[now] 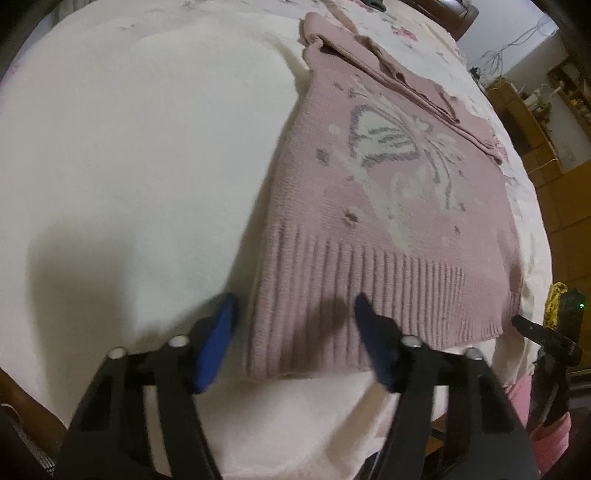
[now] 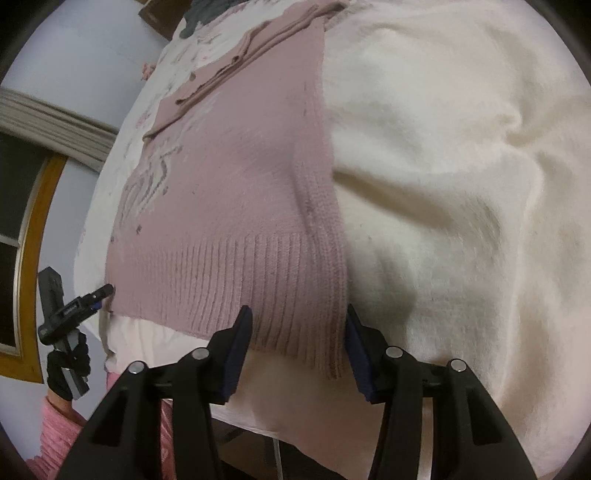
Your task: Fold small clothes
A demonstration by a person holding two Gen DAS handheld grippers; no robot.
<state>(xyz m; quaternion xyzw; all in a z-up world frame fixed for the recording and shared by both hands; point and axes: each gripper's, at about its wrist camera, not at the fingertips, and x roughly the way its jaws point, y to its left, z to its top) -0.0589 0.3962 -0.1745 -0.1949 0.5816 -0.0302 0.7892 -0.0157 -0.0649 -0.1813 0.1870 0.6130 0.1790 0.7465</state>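
Observation:
A pink knitted sweater point(image 1: 388, 206) with a white butterfly motif lies flat on a white blanket point(image 1: 147, 147), its sleeves point(image 1: 388, 62) folded across the chest. My left gripper point(image 1: 297, 308) is open just above the ribbed hem, straddling the hem's left corner with nothing pinched. In the right wrist view the sweater point(image 2: 236, 177) shows its hem's right corner between the blue pads of my open right gripper point(image 2: 298, 315). Each gripper also shows in the other's view: the right gripper point(image 1: 524, 325) by the hem's right end, the left gripper point(image 2: 105, 290) by its left end.
The blanket point(image 2: 443, 166) spreads in soft folds over a floral sheet point(image 1: 406, 33) on a bed. A gloved hand point(image 2: 68, 365) with a pink sleeve holds the left gripper. Wooden furniture point(image 1: 546, 147) stands to the right, a yellow-framed window point(image 2: 33, 221) to the left.

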